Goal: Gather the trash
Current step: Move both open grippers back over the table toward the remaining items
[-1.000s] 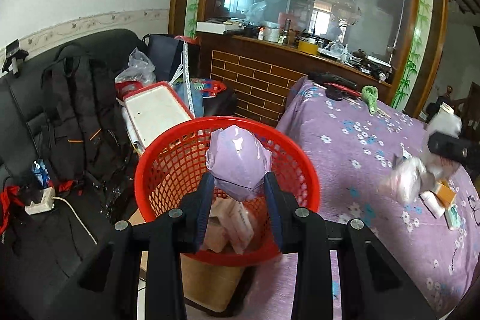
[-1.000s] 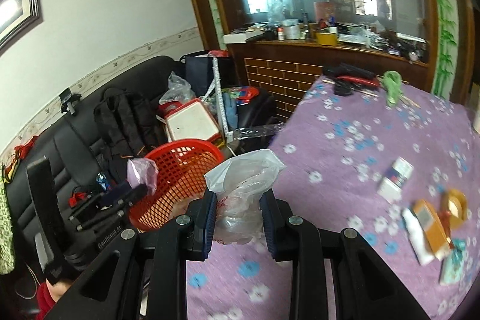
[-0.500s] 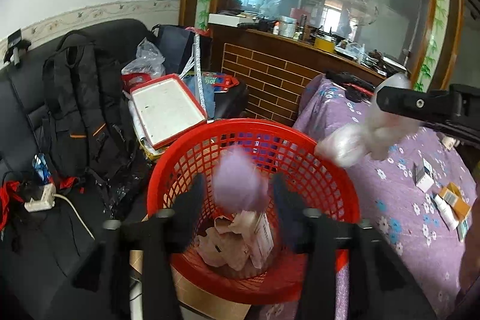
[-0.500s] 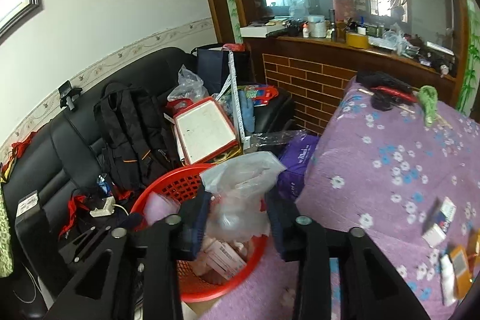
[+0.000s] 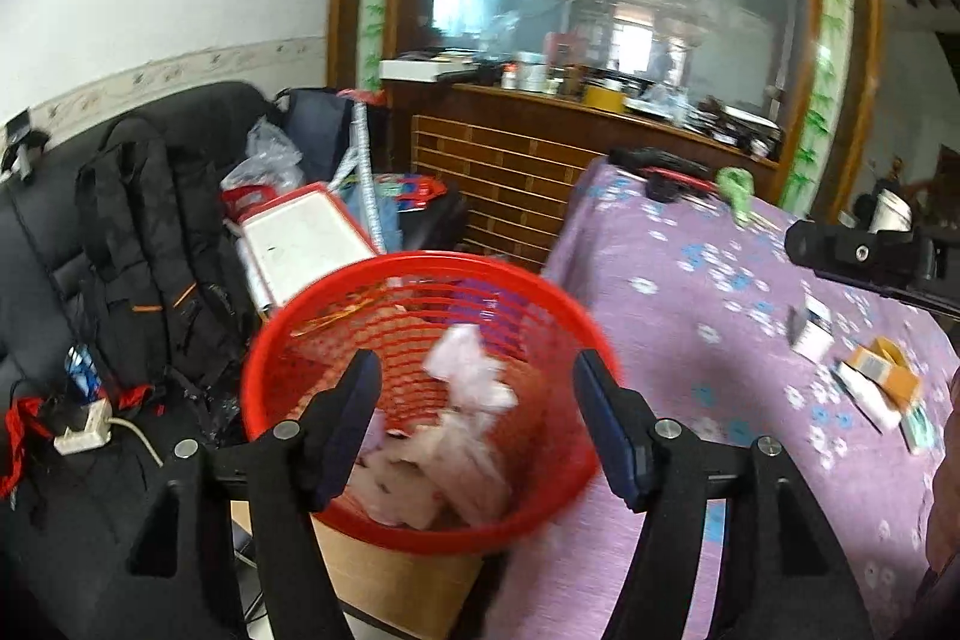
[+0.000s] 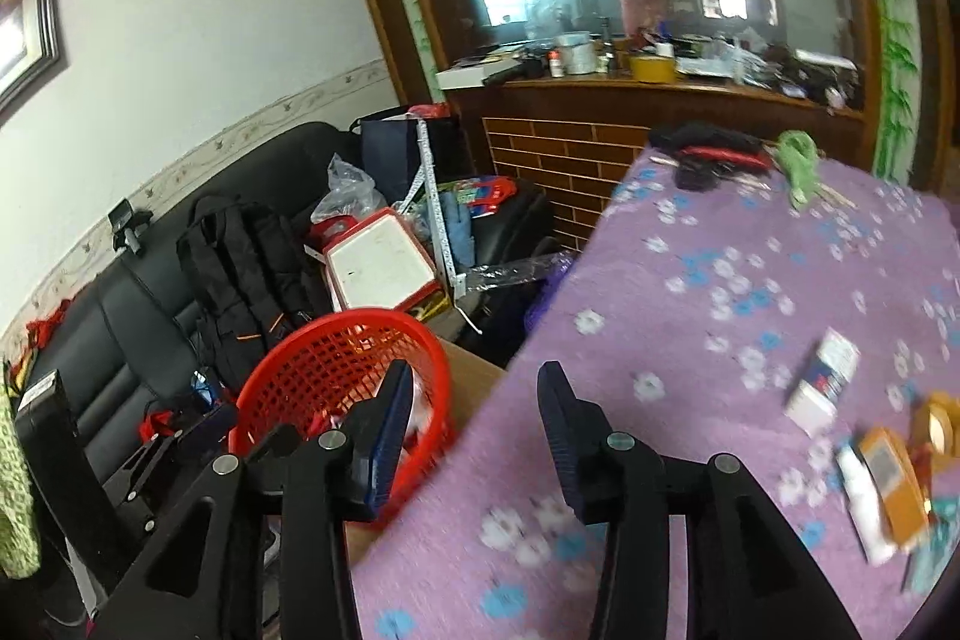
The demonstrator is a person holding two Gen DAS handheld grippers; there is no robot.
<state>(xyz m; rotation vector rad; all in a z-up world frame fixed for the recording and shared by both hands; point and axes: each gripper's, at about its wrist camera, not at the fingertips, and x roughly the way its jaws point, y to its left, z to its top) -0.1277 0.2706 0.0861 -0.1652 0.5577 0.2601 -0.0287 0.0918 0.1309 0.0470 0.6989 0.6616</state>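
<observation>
Left tongs: jaws just opened, spread wide, empty, above red basket. Right tongs: jaws just opened, parted, empty, over desk edge beside basket. Crumpled trash: inside basket. 3 or more small boxes: on desk, well right of basket.

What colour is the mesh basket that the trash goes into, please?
Red; the basket shows best in the left wrist view.
</observation>
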